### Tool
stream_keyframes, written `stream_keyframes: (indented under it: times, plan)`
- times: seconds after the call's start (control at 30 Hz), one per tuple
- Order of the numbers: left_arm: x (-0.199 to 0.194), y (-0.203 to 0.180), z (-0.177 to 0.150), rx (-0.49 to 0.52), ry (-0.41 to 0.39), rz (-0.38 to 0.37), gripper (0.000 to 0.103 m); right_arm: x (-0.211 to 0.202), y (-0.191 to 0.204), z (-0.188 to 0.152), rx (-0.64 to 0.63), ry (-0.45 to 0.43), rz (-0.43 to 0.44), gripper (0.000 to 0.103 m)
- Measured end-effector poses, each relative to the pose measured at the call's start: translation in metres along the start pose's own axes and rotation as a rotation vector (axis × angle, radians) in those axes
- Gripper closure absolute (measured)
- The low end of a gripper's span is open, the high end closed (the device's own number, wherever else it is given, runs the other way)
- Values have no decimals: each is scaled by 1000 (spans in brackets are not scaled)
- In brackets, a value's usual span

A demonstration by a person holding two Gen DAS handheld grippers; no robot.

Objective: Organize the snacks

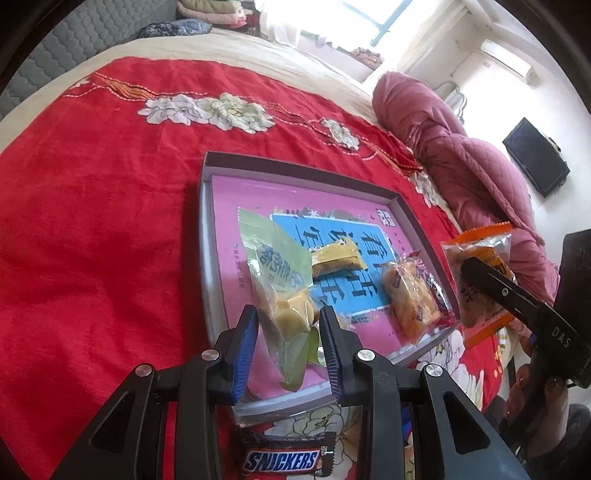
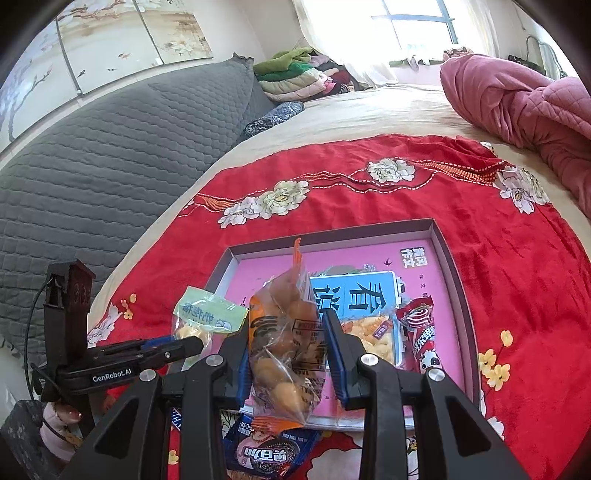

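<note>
A red flowered cloth [image 2: 517, 258] covers the bed, with a pink quilt [image 2: 517, 99], grey padded headboard [image 2: 110, 147] and folded blankets [image 2: 295, 74] nearby.

Home bedroom. A wide bed [image 2: 369, 107] fills the view, with a red flower-embroidered cloth [image 1: 92, 221] spread over its beige sheet. Grey quilted headboard [image 2: 92, 155] along the bed's far edge; folded blankets [image 2: 295, 74] stacked at the far corner. Pink quilt [image 1: 461, 155] bunched along the right edge. Curtained window [image 2: 406, 26], wall air conditioner [image 1: 508, 61], wall-mounted television [image 1: 535, 157], painted blossom panels [image 2: 110, 33].
</note>
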State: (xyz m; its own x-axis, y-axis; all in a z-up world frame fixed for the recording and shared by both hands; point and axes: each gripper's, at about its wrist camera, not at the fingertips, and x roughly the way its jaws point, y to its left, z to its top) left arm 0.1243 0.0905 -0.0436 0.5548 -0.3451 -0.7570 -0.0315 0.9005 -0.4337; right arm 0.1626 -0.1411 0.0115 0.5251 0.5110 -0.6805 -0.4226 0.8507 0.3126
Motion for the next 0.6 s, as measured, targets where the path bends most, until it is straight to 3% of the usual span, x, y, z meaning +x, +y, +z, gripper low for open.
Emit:
stream_keyframes:
  times: [0.6]
  plan:
    - [11, -6, -4, 24, 49, -14, 68, 25, -5, -5, 19, 48, -14, 69]
